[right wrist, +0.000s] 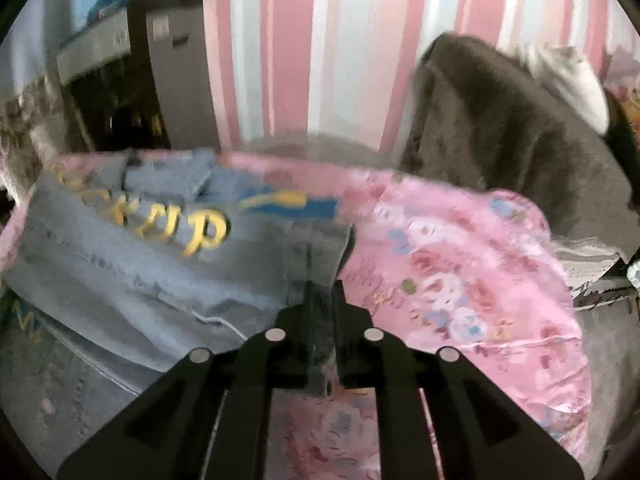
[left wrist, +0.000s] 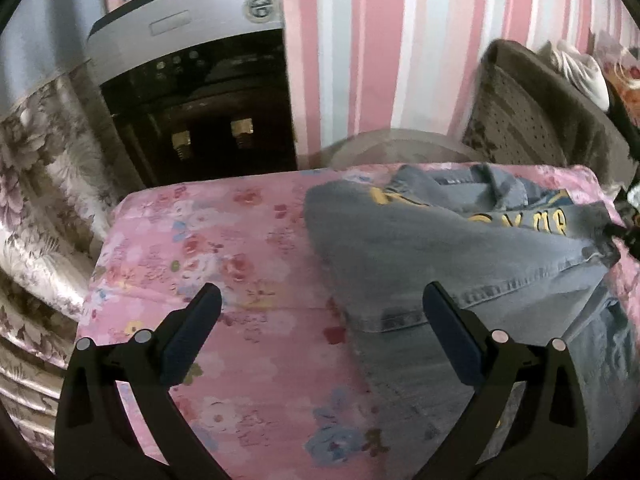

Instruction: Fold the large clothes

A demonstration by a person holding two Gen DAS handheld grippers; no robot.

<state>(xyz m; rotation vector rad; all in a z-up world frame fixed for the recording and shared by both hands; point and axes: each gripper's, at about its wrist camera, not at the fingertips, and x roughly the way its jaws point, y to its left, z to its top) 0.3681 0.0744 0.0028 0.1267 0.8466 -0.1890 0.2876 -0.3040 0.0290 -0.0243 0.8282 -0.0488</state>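
Two views split the scene: the left wrist view shows the left gripper [left wrist: 322, 300] with fingers wide apart and nothing between them, above the pink floral cover [left wrist: 224, 248], the denim jacket [left wrist: 420, 248] lying beside its right finger. Only the right wrist view shows the right gripper [right wrist: 320, 292] clamped on a fold of that jacket's edge, the denim pinched between its fingers. Farther off stand a grey chair [right wrist: 500, 132] and the striped wall [right wrist: 320, 40]
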